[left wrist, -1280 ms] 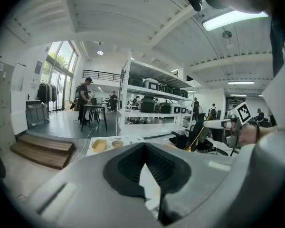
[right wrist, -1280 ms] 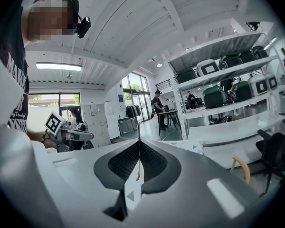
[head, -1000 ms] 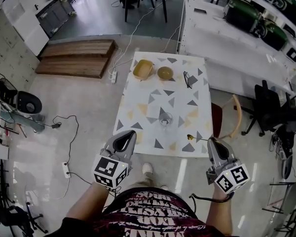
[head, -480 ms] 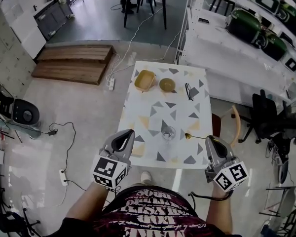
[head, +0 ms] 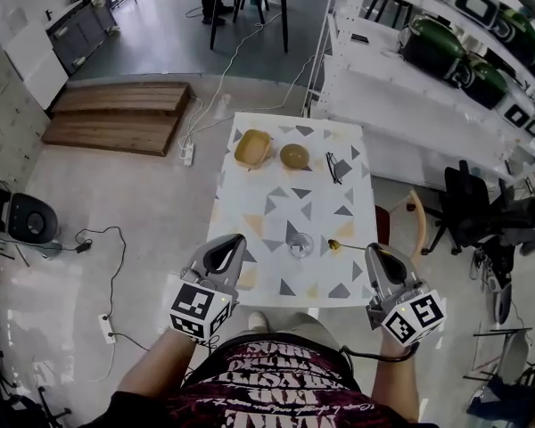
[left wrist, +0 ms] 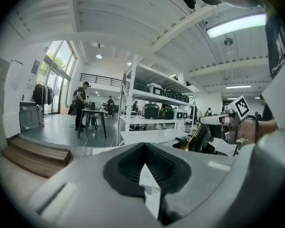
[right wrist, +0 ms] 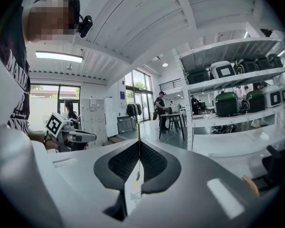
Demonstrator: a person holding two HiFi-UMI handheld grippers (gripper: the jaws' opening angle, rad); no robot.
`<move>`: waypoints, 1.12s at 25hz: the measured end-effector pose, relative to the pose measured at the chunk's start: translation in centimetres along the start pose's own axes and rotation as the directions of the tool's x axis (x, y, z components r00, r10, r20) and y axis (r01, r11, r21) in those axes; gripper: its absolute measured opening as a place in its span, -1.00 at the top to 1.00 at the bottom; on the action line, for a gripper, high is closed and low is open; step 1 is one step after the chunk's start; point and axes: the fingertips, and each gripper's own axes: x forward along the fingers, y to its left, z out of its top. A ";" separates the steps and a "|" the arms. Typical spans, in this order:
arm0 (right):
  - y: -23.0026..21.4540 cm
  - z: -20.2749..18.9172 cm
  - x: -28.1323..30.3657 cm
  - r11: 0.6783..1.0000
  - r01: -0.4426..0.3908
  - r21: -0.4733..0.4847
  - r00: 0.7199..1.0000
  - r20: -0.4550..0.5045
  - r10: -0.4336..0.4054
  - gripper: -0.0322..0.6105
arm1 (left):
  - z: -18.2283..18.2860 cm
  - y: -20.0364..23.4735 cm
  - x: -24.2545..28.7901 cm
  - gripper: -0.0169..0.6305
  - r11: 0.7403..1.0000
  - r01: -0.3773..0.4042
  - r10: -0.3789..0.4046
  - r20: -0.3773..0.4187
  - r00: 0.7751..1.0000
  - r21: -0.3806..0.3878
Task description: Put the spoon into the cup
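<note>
Status: the right tongs (head: 374, 250) are clamping the spoon (head: 346, 246) by the end of its handle. In the right gripper view the handle is showing as a thin line pinched between the closed pads. The spoon is sticking out ahead of the tongs, with its gold bowl end pointing to the person's left, toward the cup (head: 300, 244). The bowl end is sitting just beside the cup's right side, outside it and, as far as the head view shows, not touching it. I can't tell from above how high the spoon is hanging over the surface (head: 241, 205).

The cup, clear glass, is standing upright on the near half of the surface, roughly between the two tongs and slightly ahead of them.

The left tongs (head: 235, 239) are hovering over the near left part of the surface, apart from the cup. The left gripper view is showing them clenched to a sliver, gripping nothing.

At the far end of the surface a yellow dish (head: 252, 148) is sitting beside a round bowl (head: 295, 156), with glasses (head: 336, 168) to their right. A chair (head: 425, 207) is standing at the surface's right side.
</note>
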 end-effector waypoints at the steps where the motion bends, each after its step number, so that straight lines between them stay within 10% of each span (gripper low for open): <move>1: -0.1 0.1 -0.1 1.000 0.004 -0.001 1.000 -0.003 -0.004 0.79 | -0.1 -0.1 0.2 0.93 1.000 0.006 -0.006 -0.002 1.000 -0.003; 28: -5.8 -6.0 6.9 0.987 -0.090 0.133 0.987 -0.120 0.106 0.79 | -2.6 0.7 8.5 0.93 0.998 -0.022 0.016 -0.115 0.993 -0.053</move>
